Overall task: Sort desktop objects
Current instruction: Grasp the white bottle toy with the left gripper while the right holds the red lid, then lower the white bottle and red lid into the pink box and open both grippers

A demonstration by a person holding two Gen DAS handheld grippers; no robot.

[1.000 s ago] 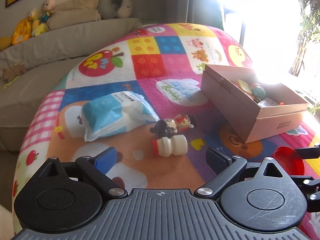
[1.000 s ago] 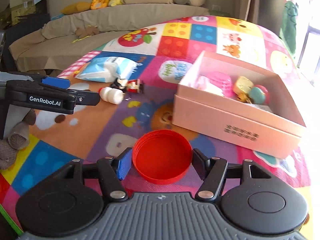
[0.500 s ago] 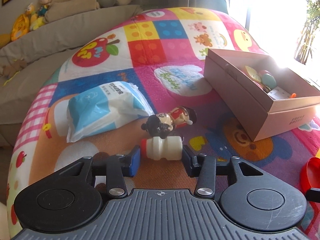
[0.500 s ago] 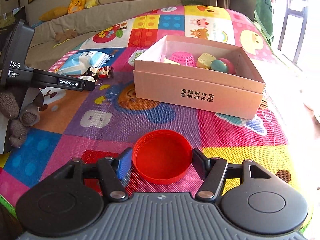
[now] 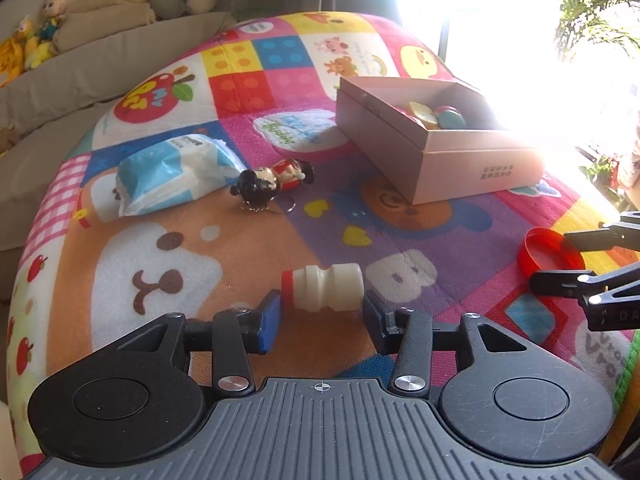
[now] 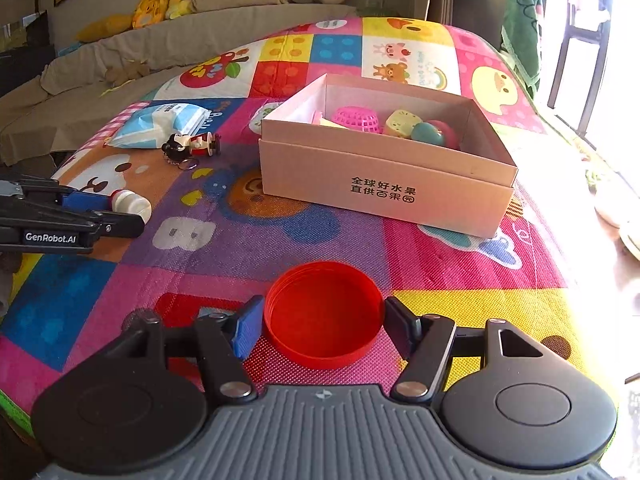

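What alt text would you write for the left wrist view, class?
The left tool grips a small white bottle with a red cap, lying sideways above a colourful play mat. Beyond lie a figurine keychain, a tissue pack and an open cardboard box of toys.

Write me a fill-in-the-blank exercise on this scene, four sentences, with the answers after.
1. The left gripper is shut on the small white ____, which has a red cap.
2. The red lid sits between the fingers of the ____ gripper.
3. The pink basket lies inside the ____.
4. The figurine lies on the mat right beside the blue and white ____.

Answers: bottle; right; box; pack
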